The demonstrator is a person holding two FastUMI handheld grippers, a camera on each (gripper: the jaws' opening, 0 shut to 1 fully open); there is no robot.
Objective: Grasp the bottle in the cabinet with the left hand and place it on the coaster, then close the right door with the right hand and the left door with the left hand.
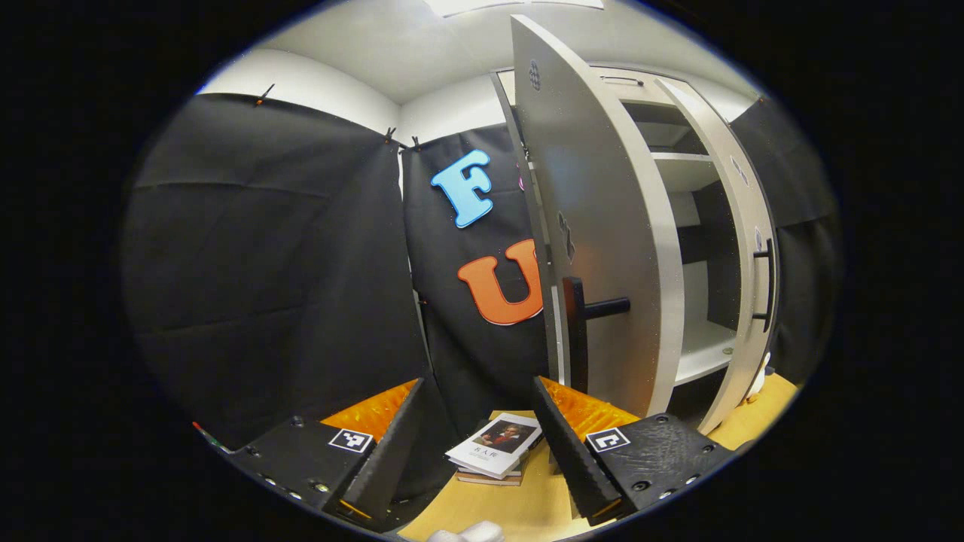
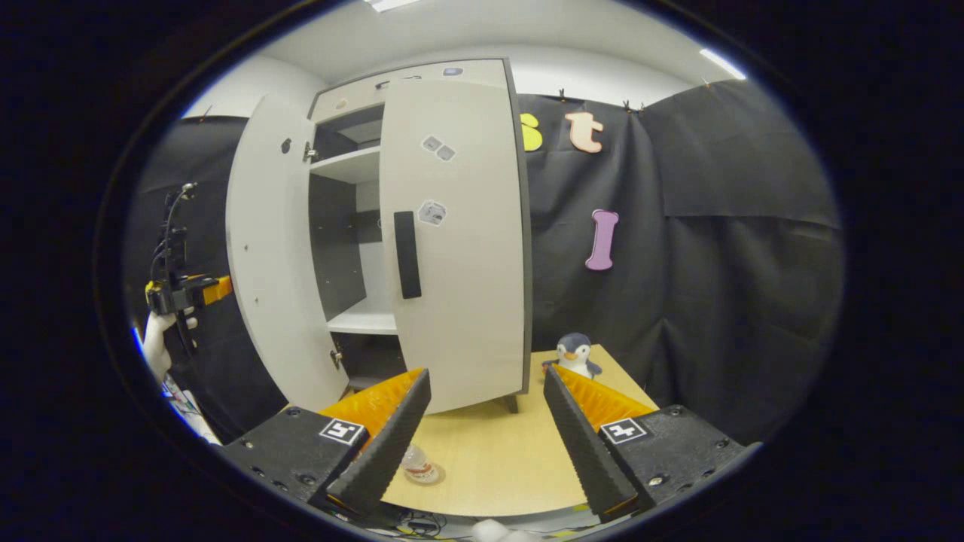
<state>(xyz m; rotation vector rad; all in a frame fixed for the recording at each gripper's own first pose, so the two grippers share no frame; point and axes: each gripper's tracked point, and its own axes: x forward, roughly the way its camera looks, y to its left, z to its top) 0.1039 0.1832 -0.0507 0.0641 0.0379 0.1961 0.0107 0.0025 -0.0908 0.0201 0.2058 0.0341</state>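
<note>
Both grippers, left gripper and right gripper: black screwed housings, square black-and-white tags, ridged wedge fingers, orange inner faces.

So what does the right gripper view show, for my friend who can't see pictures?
A tall pale cabinet stands on a wooden table, its right door nearly shut and its left door wide open. The open right gripper frames a bottle on the table, with a toy penguin behind.

A recording booth is posing as a home corner: black cloth walls are hanging clipped around a pale cabinet, wooden table, books and toy penguin.
</note>
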